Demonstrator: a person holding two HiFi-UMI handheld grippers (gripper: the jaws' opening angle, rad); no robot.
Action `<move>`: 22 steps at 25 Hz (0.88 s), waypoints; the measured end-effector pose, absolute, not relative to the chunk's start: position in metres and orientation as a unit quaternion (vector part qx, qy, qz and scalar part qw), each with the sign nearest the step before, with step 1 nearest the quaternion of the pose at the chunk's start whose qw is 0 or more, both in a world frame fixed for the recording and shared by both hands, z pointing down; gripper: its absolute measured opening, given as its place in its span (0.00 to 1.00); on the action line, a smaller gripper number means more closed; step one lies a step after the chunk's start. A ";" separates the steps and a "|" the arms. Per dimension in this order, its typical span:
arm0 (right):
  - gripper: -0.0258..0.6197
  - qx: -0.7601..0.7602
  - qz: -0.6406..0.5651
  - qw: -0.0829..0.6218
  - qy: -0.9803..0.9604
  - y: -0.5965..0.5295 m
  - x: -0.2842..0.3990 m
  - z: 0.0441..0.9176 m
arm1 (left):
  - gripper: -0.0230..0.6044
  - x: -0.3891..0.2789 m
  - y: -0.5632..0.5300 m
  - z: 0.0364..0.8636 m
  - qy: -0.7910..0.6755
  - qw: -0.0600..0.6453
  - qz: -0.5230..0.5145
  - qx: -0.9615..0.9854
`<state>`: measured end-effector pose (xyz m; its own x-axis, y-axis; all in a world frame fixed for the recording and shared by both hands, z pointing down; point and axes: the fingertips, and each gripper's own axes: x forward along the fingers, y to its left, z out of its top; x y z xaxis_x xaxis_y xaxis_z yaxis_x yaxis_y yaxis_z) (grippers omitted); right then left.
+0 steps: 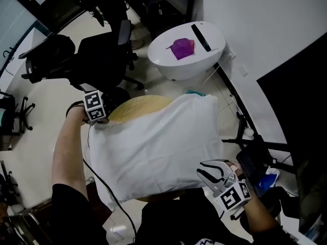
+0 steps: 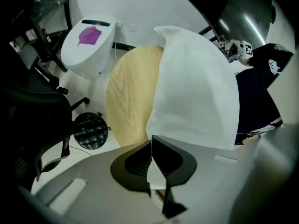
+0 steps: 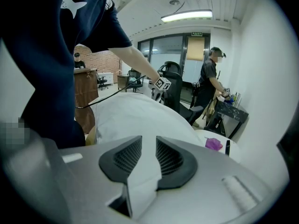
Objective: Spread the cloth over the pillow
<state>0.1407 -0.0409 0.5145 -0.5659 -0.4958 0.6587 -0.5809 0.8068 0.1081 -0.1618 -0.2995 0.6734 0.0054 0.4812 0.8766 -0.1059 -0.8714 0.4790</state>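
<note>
A white cloth (image 1: 158, 147) lies puffed up over the pillow on a round wooden table (image 1: 135, 106); the pillow itself is hidden under it. My left gripper (image 1: 100, 120) is at the cloth's far left corner, and in the left gripper view its jaws (image 2: 150, 146) are shut with white fabric pinched between them. My right gripper (image 1: 208, 171) is at the near right edge, and its jaws (image 3: 148, 149) grip a fold of the same cloth (image 3: 135, 115). A small teal bit (image 1: 196, 92) peeks out at the far right corner.
A white round side table (image 1: 173, 65) behind holds a purple cloth (image 1: 182, 48) and a black remote (image 1: 201, 37). A black office chair (image 1: 99, 55) stands at the far left. Black stand legs (image 1: 240, 116) run along the right. A person (image 3: 210, 85) stands beyond, by a dark counter.
</note>
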 end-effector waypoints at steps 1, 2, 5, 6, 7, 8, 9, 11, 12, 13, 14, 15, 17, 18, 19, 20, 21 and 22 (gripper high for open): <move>0.21 0.303 0.059 0.352 -0.884 -0.042 0.140 0.514 | 0.04 -0.161 -0.305 0.670 0.131 0.202 0.688 0.685; 0.21 0.302 0.058 0.352 -0.884 -0.043 0.138 0.514 | 0.04 -0.160 -0.311 0.666 0.124 0.191 0.684 0.693; 0.21 0.296 0.055 0.351 -0.887 -0.046 0.133 0.512 | 0.04 -0.161 -0.329 0.655 0.095 0.155 0.677 0.713; 0.21 0.295 0.054 0.350 -0.887 -0.047 0.131 0.512 | 0.04 -0.162 -0.335 0.652 0.083 0.143 0.676 0.718; 0.21 0.294 0.053 0.349 -0.888 -0.048 0.130 0.511 | 0.04 -0.164 -0.340 0.650 0.071 0.131 0.676 0.722; 0.21 0.293 0.051 0.349 -0.889 -0.050 0.128 0.510 | 0.04 -0.167 -0.346 0.648 0.058 0.121 0.675 0.725; 0.21 0.291 0.048 0.349 -0.889 -0.051 0.126 0.509 | 0.04 -0.171 -0.351 0.646 0.046 0.112 0.676 0.727; 0.21 0.288 0.042 0.350 -0.890 -0.056 0.122 0.506 | 0.04 -0.179 -0.360 0.644 0.024 0.097 0.677 0.730; 0.21 0.286 0.038 0.350 -0.891 -0.059 0.120 0.505 | 0.04 -0.183 -0.363 0.643 0.013 0.091 0.677 0.730; 0.21 0.285 0.035 0.350 -0.892 -0.061 0.118 0.503 | 0.04 -0.187 -0.366 0.643 0.002 0.084 0.677 0.731; 0.21 0.283 0.031 0.350 -0.892 -0.064 0.115 0.502 | 0.04 -0.191 -0.369 0.642 -0.008 0.078 0.677 0.732; 0.21 0.281 0.029 0.351 -0.893 -0.066 0.112 0.502 | 0.04 -0.195 -0.371 0.643 -0.018 0.073 0.677 0.732; 0.21 0.274 0.031 0.356 -0.893 -0.070 0.107 0.506 | 0.04 -0.202 -0.373 0.645 -0.032 0.065 0.677 0.732; 0.21 0.270 0.033 0.360 -0.892 -0.071 0.104 0.510 | 0.04 -0.205 -0.373 0.648 -0.035 0.065 0.679 0.731; 0.21 0.266 0.035 0.365 -0.891 -0.072 0.102 0.514 | 0.04 -0.206 -0.372 0.651 -0.037 0.065 0.680 0.729; 0.21 0.263 0.038 0.370 -0.890 -0.071 0.101 0.519 | 0.04 -0.207 -0.369 0.655 -0.037 0.067 0.683 0.727; 0.21 0.260 0.042 0.376 -0.889 -0.071 0.100 0.524 | 0.04 -0.208 -0.367 0.659 -0.035 0.068 0.686 0.724; 0.21 0.258 0.046 0.381 -0.887 -0.070 0.099 0.529 | 0.04 -0.208 -0.364 0.663 -0.034 0.069 0.689 0.721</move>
<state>0.0992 -0.0703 0.5288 -0.5763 -0.4220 0.6998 -0.4923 0.8628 0.1149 -0.2081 -0.3638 0.6634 0.0484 0.0467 0.9977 -0.1442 -0.9881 0.0533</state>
